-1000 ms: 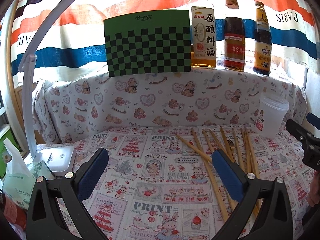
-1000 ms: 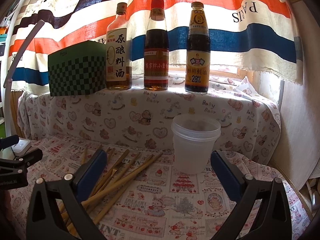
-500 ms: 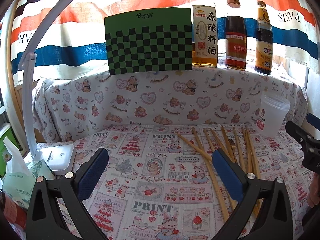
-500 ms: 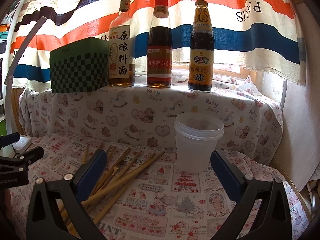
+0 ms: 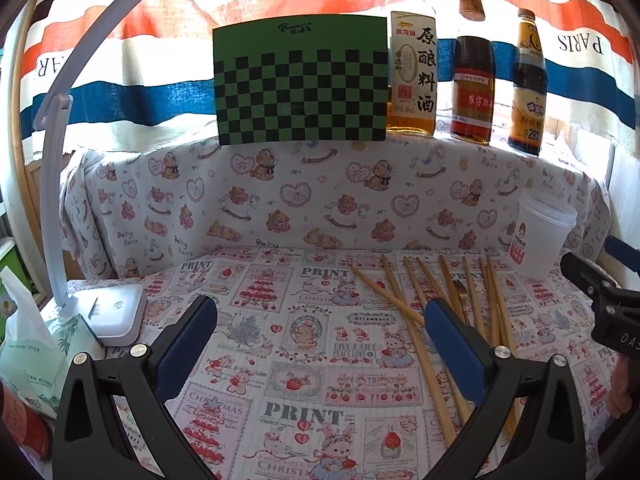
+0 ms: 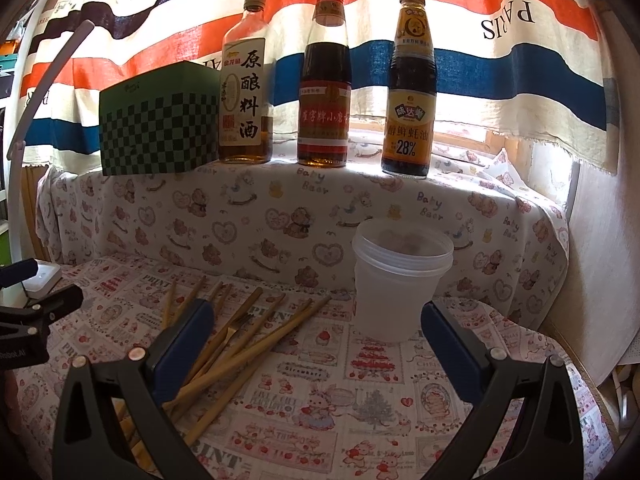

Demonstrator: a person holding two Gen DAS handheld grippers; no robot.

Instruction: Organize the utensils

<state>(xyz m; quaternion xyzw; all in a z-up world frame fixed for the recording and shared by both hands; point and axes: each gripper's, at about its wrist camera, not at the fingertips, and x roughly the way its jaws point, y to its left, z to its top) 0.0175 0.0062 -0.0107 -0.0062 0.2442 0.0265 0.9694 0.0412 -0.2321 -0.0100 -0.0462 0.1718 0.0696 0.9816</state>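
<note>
Over the last second both views have only crept slightly closer and nothing on the cloth has moved, so sorting seems not yet begun. The left gripper (image 5: 320,336) and right gripper (image 6: 316,332) hang spread and empty (no contact anywhere). Slender wooden chopsticks (image 6: 256,344) lie scattered, a fork (image 6: 236,326) among them, just left of the empty translucent cup (image 6: 400,280).

My left gripper (image 5: 320,344) hangs wide open over the printed cloth (image 5: 248,320); chopsticks (image 5: 452,304) fan out right, plastic cup (image 5: 540,240) far right.

Cup (image 6: 402,280) blocks right; cloth (image 5: 280,360) left free.
</note>
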